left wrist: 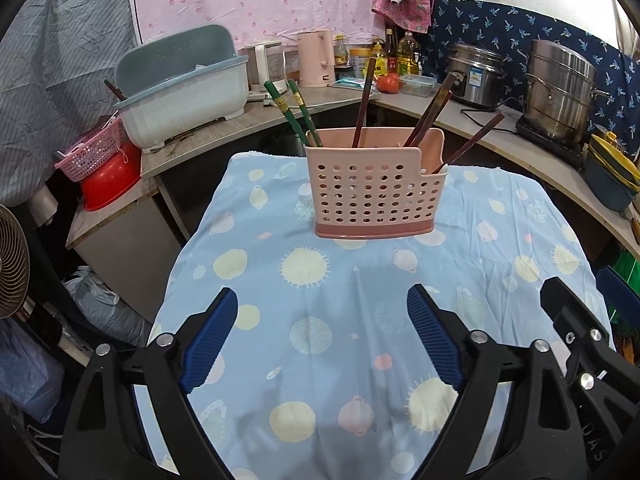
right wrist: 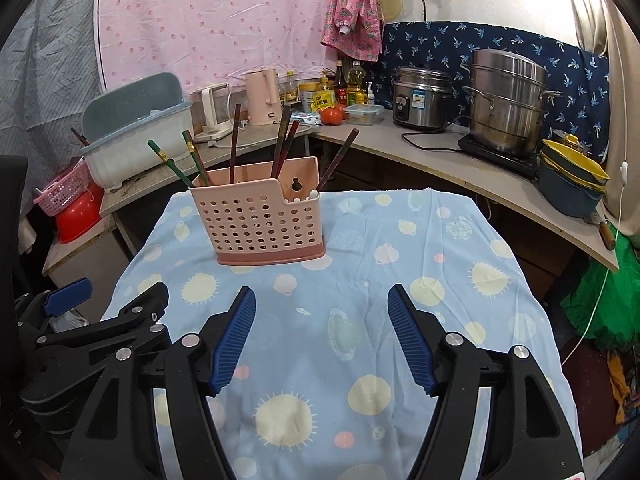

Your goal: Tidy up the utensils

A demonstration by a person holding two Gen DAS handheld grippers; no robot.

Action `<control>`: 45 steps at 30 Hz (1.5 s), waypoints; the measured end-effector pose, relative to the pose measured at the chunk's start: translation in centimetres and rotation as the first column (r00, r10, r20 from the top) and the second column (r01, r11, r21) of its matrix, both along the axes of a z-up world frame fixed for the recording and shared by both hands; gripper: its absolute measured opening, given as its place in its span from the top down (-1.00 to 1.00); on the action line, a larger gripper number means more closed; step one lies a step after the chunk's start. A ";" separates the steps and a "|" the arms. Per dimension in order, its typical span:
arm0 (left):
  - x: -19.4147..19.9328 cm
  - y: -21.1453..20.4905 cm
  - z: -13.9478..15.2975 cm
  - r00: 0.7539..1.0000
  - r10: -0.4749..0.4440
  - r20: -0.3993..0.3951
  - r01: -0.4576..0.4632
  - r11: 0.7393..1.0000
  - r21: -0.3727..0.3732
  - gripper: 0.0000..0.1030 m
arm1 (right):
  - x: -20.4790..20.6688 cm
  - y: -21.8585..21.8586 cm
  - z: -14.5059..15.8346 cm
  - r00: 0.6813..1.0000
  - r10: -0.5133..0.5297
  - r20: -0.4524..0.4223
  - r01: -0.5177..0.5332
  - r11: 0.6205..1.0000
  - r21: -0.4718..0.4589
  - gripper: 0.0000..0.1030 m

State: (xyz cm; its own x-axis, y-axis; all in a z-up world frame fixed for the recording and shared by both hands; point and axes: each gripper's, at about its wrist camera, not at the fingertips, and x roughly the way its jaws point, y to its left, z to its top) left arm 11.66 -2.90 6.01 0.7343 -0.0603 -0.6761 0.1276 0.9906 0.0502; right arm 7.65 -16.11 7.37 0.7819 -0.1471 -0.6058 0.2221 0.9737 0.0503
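Observation:
A pink perforated utensil holder [left wrist: 372,196] [right wrist: 262,222] stands upright at the far side of a small table draped in a blue planet-print cloth [left wrist: 352,300] [right wrist: 360,280]. Two green chopsticks [left wrist: 294,114] [right wrist: 180,162] lean out to its left. Several dark brown chopsticks [left wrist: 428,114] [right wrist: 282,144] stick up from its middle and right. My left gripper [left wrist: 322,304] is open over the near cloth, nothing between its blue pads. My right gripper [right wrist: 322,300] is open too, also empty. Each gripper shows at the edge of the other's view.
A curved counter [right wrist: 460,160] runs behind and right, with a steel steamer pot [right wrist: 506,104], rice cooker [right wrist: 422,98], kettles, bottles, a tomato [right wrist: 330,116] and stacked bowls [right wrist: 572,180]. A blue dish drainer [left wrist: 184,88], pink basket and red basin sit left. A fan [left wrist: 12,260] stands far left.

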 end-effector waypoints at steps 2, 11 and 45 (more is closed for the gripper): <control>0.1 0.3 -0.1 1.000 0.008 -0.004 -0.008 1.000 -0.003 -0.73 | 0.0 -0.1 0.0 1.000 0.000 0.000 0.000 1.000 0.001 -0.37; 0.3 1.0 -0.3 0.999 0.033 -0.019 -0.033 0.999 -0.001 -0.84 | -0.1 0.1 0.0 1.000 -0.005 0.012 0.005 0.999 -0.032 -0.64; 0.7 1.2 -0.4 0.998 0.055 -0.018 -0.055 0.998 0.021 -0.86 | 0.5 -0.4 -0.8 0.999 -0.007 -0.049 0.007 1.000 0.010 -0.87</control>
State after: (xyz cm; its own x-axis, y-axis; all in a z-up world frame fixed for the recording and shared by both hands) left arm 12.39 -1.72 5.62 0.7233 -0.0063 -0.6905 0.0739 0.9949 0.0684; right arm 8.19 -16.47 6.52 0.7503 -0.1459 -0.6448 0.2312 0.9717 0.0491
